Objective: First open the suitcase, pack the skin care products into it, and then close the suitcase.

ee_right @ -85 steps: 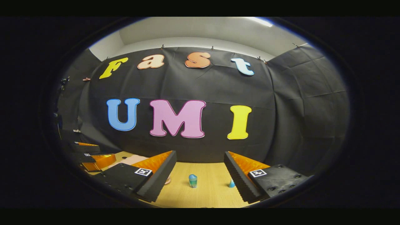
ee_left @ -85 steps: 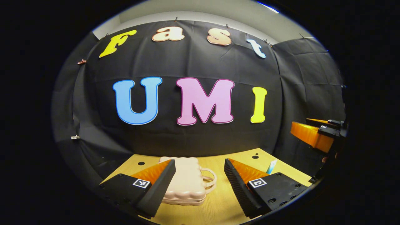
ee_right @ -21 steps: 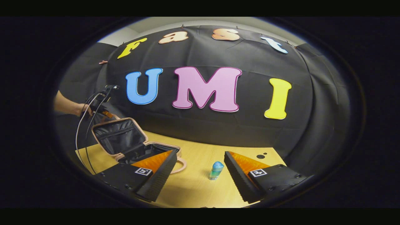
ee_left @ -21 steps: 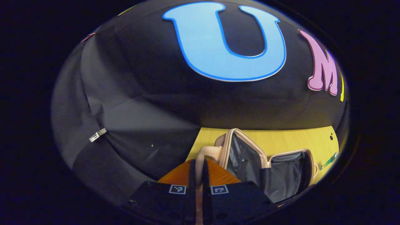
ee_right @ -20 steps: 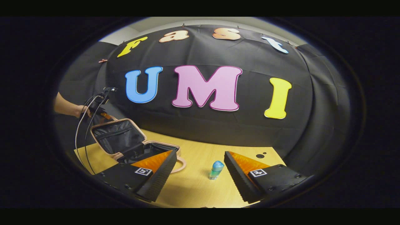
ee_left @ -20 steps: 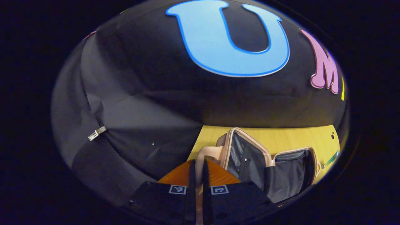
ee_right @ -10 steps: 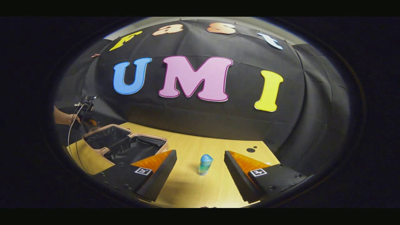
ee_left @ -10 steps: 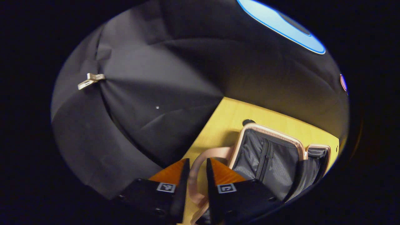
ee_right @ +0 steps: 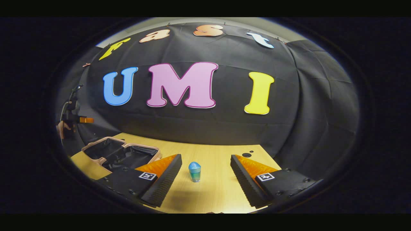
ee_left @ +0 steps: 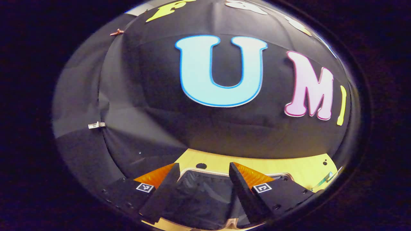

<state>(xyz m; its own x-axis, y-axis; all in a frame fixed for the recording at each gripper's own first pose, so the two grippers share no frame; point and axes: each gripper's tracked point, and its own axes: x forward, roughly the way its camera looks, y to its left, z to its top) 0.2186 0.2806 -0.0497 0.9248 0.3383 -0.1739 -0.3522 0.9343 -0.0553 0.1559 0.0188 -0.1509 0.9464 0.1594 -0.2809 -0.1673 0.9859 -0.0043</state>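
The suitcase (ee_right: 120, 155) lies open at the table's (ee_right: 218, 154) left edge; left gripper (ee_left: 201, 187) hovers released above it, right gripper (ee_right: 205, 179) spread around the bottle (ee_right: 194, 171).

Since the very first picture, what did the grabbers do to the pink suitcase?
The left gripper pulled the suitcase lid up by its handle, laid it flat open, then let go and opened. The right gripper stayed open and empty, now aimed at the blue bottle, which still stands on the table.
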